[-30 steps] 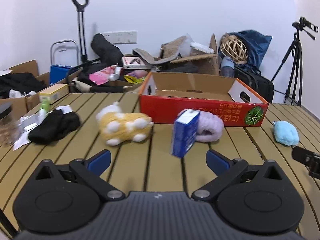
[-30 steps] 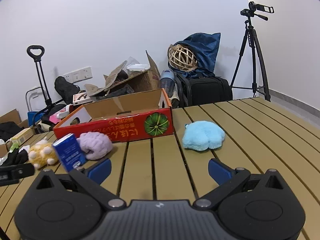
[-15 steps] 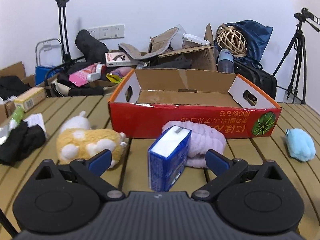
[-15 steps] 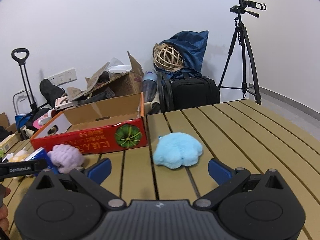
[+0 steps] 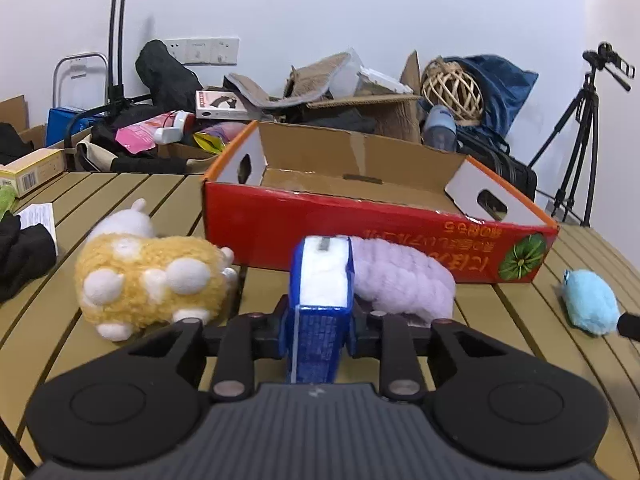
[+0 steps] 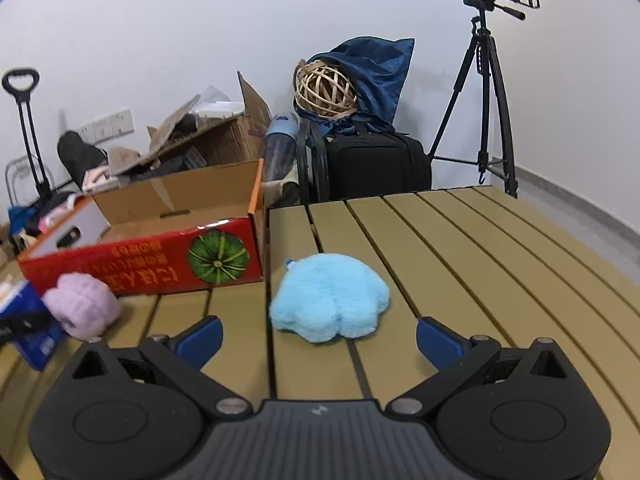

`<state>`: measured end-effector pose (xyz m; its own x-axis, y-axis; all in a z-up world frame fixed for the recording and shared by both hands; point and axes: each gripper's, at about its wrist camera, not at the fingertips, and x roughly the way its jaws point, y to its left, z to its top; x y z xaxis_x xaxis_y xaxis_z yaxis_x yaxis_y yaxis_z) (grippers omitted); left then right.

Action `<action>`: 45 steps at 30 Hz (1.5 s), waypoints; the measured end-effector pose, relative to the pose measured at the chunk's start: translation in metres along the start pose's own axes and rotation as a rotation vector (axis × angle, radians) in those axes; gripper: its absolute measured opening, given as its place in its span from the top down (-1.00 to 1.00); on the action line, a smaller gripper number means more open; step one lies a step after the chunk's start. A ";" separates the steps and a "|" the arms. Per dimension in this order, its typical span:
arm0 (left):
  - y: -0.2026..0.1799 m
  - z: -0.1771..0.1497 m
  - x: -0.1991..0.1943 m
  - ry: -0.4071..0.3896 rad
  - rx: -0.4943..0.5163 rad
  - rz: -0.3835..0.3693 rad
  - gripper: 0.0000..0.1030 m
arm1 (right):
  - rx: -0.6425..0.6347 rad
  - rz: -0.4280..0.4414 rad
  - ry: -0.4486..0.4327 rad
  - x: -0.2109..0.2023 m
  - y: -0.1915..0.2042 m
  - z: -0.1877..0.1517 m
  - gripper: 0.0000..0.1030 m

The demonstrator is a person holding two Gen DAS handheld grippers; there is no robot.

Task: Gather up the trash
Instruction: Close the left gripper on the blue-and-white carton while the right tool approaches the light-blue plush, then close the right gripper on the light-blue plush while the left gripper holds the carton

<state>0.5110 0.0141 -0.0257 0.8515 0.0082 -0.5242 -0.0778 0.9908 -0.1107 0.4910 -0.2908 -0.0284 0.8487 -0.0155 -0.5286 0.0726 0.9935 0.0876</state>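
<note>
Small blue-and-white cardboard carton clamped across flat sides by left gripper, judged light, crushable; right gripper spread wide, empty.

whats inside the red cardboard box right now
The red cardboard box shows only bare brown floor and inner walls. Its near wall hides the front strip of the floor, so something low there could go unseen.

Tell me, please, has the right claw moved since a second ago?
Yes. The right claw has come forward, closer to the blue plush and rightward from the red box.
</note>
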 end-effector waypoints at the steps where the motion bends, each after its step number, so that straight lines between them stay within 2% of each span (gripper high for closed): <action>1: 0.002 0.001 -0.001 -0.007 -0.011 -0.005 0.52 | -0.010 -0.004 0.005 0.002 0.001 0.000 -1.00; 6: 0.004 0.002 -0.006 -0.042 -0.024 -0.006 0.52 | -0.037 -0.012 0.019 0.011 0.004 0.003 -1.00; 15: 0.005 0.002 -0.005 -0.039 -0.025 -0.005 0.52 | -0.008 -0.021 0.062 0.033 0.005 0.008 -1.00; 26: 0.005 0.002 -0.004 -0.033 -0.019 0.000 0.52 | 0.004 -0.010 0.071 0.052 0.007 0.022 -1.00; 31: 0.005 0.002 -0.004 -0.032 -0.023 0.000 0.52 | 0.055 0.010 0.105 0.066 0.006 0.024 -0.99; 34: 0.005 0.002 -0.004 -0.033 -0.020 0.000 0.52 | 0.078 -0.008 0.109 0.073 0.004 0.024 -0.98; 40: 0.005 0.002 -0.004 -0.033 -0.021 0.001 0.53 | 0.069 -0.035 0.118 0.085 0.003 0.022 -0.71; 43: 0.005 0.002 -0.004 -0.033 -0.021 0.000 0.52 | 0.054 -0.048 0.119 0.085 0.004 0.021 -0.44; 45: 0.005 0.002 -0.004 -0.033 -0.020 0.001 0.52 | 0.050 -0.045 0.118 0.085 0.004 0.021 -0.41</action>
<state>0.5086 0.0193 -0.0227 0.8681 0.0140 -0.4963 -0.0889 0.9878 -0.1276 0.5747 -0.2909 -0.0554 0.7765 -0.0435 -0.6287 0.1379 0.9852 0.1022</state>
